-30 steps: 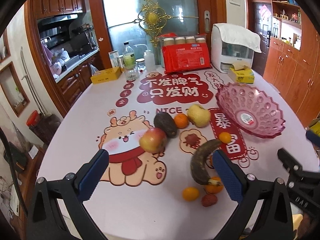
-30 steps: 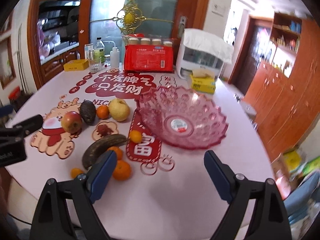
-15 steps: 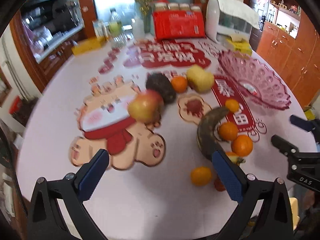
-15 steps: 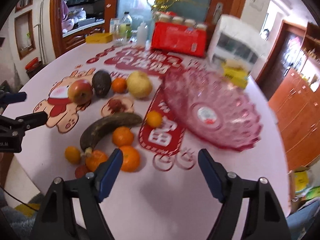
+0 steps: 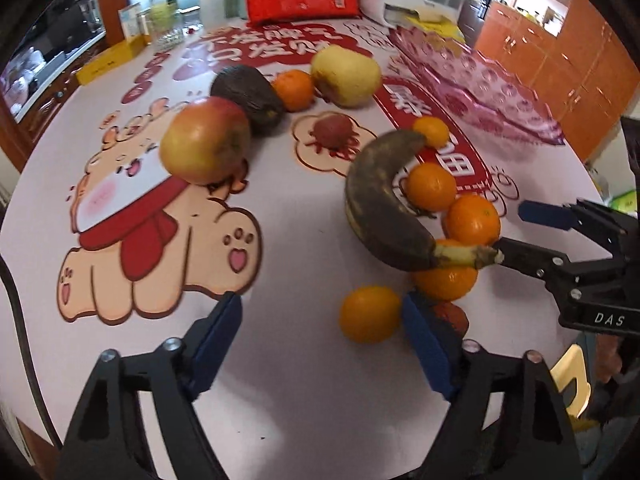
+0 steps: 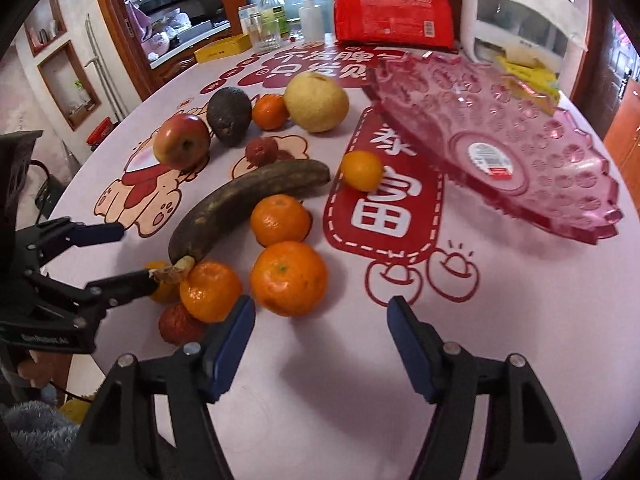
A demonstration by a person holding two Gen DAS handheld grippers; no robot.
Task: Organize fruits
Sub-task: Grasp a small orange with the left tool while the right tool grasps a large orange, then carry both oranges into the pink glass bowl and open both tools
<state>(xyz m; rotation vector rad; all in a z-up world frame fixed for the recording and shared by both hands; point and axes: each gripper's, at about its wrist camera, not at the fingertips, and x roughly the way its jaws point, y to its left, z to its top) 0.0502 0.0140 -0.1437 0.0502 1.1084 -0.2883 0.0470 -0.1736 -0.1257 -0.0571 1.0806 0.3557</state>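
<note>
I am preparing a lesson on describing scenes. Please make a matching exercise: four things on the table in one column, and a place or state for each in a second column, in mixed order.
Things:
1. banana
2. pink bowl
3. avocado
4. yellow box

Descriptions:
a. between the apple and a small orange
b. empty, a sticker inside
c. dark-skinned, curved, its stem near the front oranges
d. at the far edge, beside the bottles

Pairs: 1-c, 2-b, 3-a, 4-d
</note>
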